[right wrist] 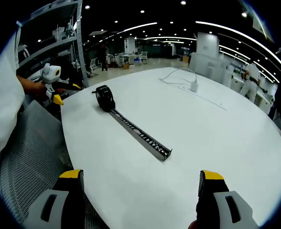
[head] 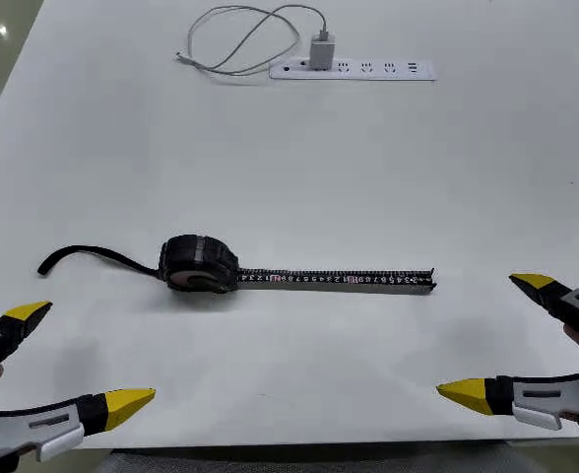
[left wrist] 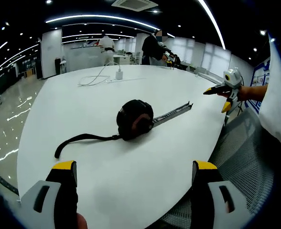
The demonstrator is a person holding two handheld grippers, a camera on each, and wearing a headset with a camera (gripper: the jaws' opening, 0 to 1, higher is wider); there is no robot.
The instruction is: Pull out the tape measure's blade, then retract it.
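My left tongs [head: 96, 352] and right tongs [head: 478, 335] hung released. Between them on the bench [head: 299, 177] lay the tape measure [head: 199, 263], blade [head: 339, 279] pointing at the right tongs, strap [head: 83, 254] trailing left; power strip [head: 358, 69] beyond.

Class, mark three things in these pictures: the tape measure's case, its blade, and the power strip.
case [head: 199, 263]: head view, middle of the black housing.
blade [head: 334, 279]: head view, midway along the pulled-out strip.
power strip [head: 353, 69]: head view, middle of its white body.
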